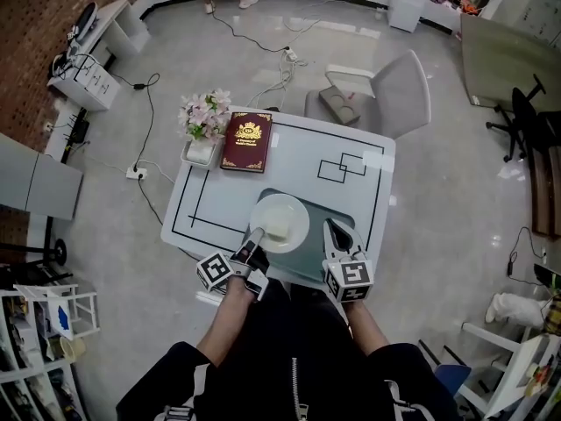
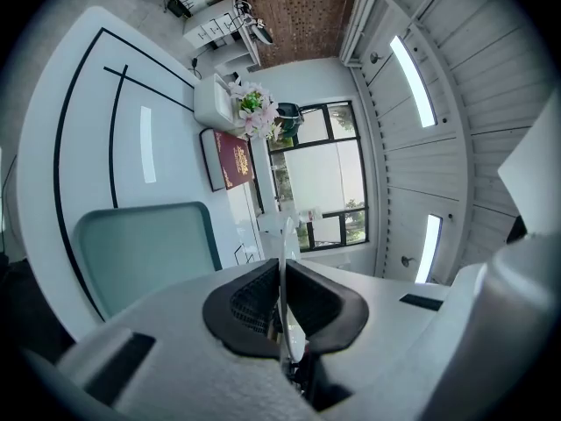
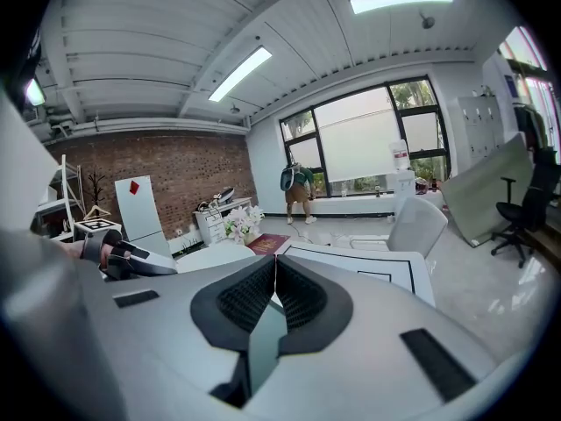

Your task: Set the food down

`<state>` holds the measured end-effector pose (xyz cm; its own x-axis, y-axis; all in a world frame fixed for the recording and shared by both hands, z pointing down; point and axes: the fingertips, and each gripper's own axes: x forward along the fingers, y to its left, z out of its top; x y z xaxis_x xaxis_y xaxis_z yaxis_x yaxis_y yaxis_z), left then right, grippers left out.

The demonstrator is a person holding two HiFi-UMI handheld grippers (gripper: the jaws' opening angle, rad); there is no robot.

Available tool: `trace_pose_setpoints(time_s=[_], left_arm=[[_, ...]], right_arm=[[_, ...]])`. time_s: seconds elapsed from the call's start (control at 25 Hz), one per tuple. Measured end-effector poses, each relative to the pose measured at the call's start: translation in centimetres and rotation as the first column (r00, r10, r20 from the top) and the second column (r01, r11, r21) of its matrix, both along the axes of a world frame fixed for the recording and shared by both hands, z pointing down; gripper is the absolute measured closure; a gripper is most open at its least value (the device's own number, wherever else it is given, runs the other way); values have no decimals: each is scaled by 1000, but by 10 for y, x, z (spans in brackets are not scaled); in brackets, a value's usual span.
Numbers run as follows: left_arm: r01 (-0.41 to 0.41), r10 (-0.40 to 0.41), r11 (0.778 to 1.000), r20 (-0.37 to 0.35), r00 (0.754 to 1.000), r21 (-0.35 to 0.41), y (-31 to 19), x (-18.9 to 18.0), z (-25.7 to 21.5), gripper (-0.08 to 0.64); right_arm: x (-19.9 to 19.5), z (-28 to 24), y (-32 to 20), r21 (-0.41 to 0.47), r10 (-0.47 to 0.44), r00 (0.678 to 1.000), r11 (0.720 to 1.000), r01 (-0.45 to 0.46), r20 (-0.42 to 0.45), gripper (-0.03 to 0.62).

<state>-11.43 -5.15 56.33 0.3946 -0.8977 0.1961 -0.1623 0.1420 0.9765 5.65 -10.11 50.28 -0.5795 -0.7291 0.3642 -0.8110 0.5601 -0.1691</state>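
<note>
The food (image 1: pixel 276 229), a pale block, sits on the white plate (image 1: pixel 291 207), and you have that plate over the far left part of the teal mat (image 1: pixel 331 215), which lies along the near edge of the table (image 1: pixel 298 152). Your left gripper (image 1: pixel 255 236) is clamped on the plate's near-left rim; its own view shows the thin white rim edge-on between the closed pads (whether the plate rests on the mat, I cannot tell). Your right gripper (image 1: pixel 337 233) is over the mat just right of the plate, jaws pressed together, with only a sliver of teal showing in the slot beneath them. At the table's far left corner lie a red book (image 1: pixel 247 142) and flowers (image 1: pixel 204 117)
</note>
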Motion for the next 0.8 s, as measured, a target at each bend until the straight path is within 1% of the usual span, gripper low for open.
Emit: trace_pose_setpoints(time_s=[0.2, 0.36, 0.64, 0.8], left_arm=[[-33, 33, 999, -1, 999, -23, -13, 11, 12, 541], [-61, 62, 998, 40, 997, -28, -21, 12, 19, 541], [-105, 106, 994, 32, 994, -33, -24, 16, 32, 541], [-116, 117, 992, 32, 993, -41, -23, 17, 41, 541]], right_arm=[[11, 7, -9, -15, 28, 1000, 999, -28, -13, 583], [15, 7, -6, -30, 69, 998, 997, -69, -10, 583], [16, 16, 1, -51, 97, 995, 994, -98, -31, 583], [15, 18, 4, -60, 104, 994, 993, -106, -37, 583]])
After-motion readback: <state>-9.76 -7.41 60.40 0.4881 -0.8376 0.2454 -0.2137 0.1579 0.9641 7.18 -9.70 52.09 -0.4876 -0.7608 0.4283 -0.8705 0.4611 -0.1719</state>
